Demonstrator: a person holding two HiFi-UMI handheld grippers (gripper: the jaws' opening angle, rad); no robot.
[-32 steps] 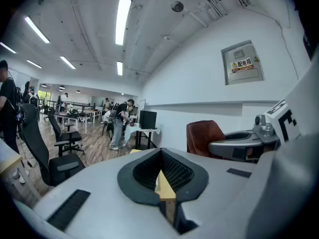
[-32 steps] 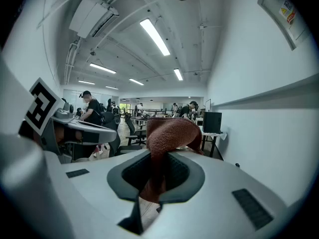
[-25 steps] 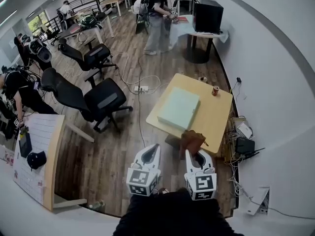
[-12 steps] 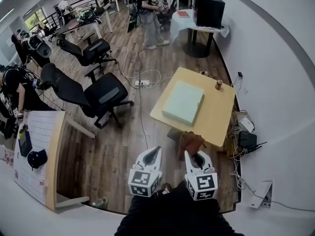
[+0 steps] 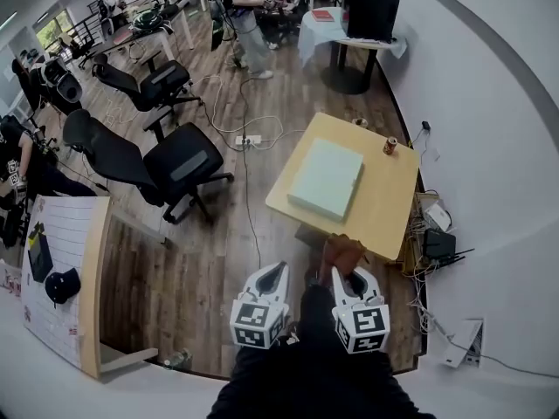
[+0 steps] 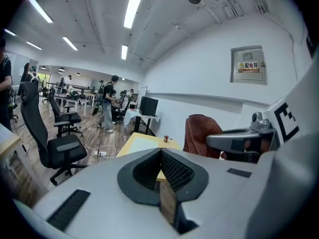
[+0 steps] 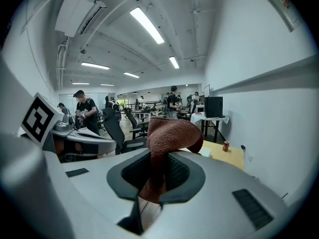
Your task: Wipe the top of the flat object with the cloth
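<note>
A pale green flat slab [image 5: 327, 178] lies on the small wooden table [image 5: 384, 206], ahead of both grippers. My right gripper [image 5: 346, 275] is shut on a brown cloth [image 5: 339, 253], which bunches up out of its jaws [image 7: 169, 136] and hangs short of the table's near edge. My left gripper [image 5: 272, 274] is shut with nothing in it, held beside the right one over the floor. In the left gripper view the slab [image 6: 141, 145] and table show beyond the closed jaws, with the cloth [image 6: 200, 133] off to the right.
A small red can [image 5: 389, 146] stands at the table's far right corner. Black office chairs [image 5: 179, 169] stand to the left, a cable with a power strip [image 5: 249, 140] runs across the wood floor, and a white wall with clutter [image 5: 434, 243] borders the table's right side. People stand at the back.
The table and slab have shifted slightly in the head view as I came closer. Both grippers sit lower in the view. The cloth stays gripped in the right gripper.
</note>
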